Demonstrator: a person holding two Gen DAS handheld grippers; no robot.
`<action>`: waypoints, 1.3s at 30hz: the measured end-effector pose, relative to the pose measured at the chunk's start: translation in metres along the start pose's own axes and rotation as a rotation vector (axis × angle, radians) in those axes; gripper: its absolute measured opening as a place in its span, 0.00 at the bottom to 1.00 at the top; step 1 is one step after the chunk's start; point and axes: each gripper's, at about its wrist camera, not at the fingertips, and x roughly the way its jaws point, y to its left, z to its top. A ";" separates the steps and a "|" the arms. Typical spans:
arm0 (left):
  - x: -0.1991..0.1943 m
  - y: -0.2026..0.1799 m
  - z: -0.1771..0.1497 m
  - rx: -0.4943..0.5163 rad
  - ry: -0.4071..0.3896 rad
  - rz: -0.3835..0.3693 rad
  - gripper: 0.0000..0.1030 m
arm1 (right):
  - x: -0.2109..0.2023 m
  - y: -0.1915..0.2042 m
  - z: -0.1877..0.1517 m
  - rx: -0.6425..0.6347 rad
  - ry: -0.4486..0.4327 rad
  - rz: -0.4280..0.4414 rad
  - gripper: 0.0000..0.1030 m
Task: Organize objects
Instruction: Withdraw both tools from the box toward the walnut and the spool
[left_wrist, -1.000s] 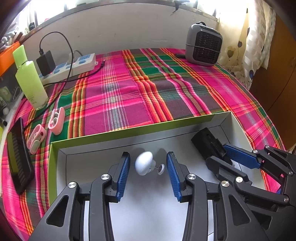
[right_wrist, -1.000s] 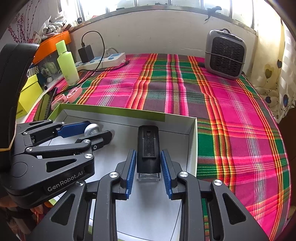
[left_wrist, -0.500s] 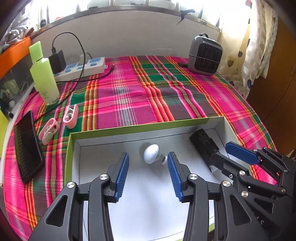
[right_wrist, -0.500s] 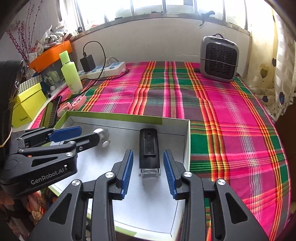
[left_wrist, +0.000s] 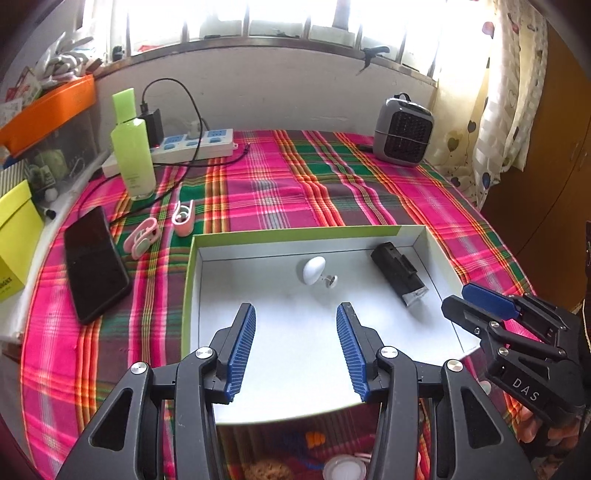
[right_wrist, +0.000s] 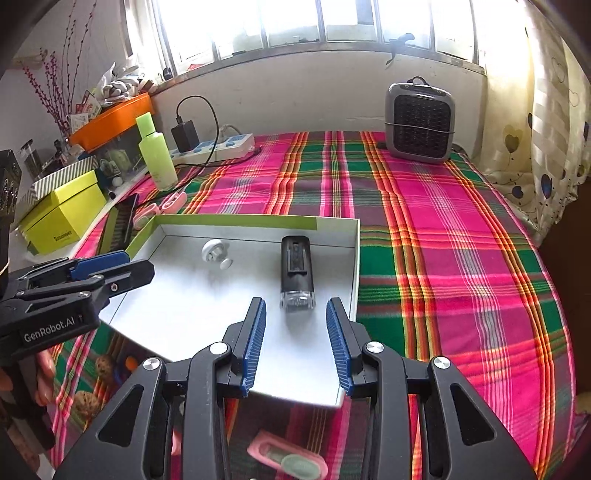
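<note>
A white box lid with a green rim (left_wrist: 295, 233) (right_wrist: 236, 220) lies on the plaid cloth. Inside lie a small white egg-shaped piece with a round knob (left_wrist: 314, 270) (right_wrist: 213, 251) and a black device with a clear end (left_wrist: 399, 272) (right_wrist: 296, 272). My left gripper (left_wrist: 295, 314) is open and empty above the lid's near part. My right gripper (right_wrist: 296, 309) is open and empty, just behind the black device. It also shows at the lid's right corner in the left wrist view (left_wrist: 476, 306).
Left of the lid lie two pink clips (left_wrist: 183, 218) (left_wrist: 142, 236), a black phone (left_wrist: 94, 262) and a green bottle (left_wrist: 133, 155). A power strip (left_wrist: 195, 142) and a grey heater (left_wrist: 402, 134) stand at the back. A yellow box (right_wrist: 62, 214) sits at the left.
Both grippers have pulled back and up from the lid. The right gripper opened off the black device, which stays in the lid. The white piece lies where it was.
</note>
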 end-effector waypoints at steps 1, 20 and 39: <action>-0.003 0.001 -0.002 -0.005 0.000 -0.002 0.43 | -0.004 0.000 -0.002 -0.002 -0.004 0.005 0.34; -0.047 0.025 -0.057 -0.054 -0.020 0.011 0.43 | -0.040 0.018 -0.038 -0.060 -0.034 0.050 0.34; -0.064 0.036 -0.104 -0.074 0.017 -0.040 0.47 | -0.054 0.022 -0.075 -0.046 -0.007 0.113 0.36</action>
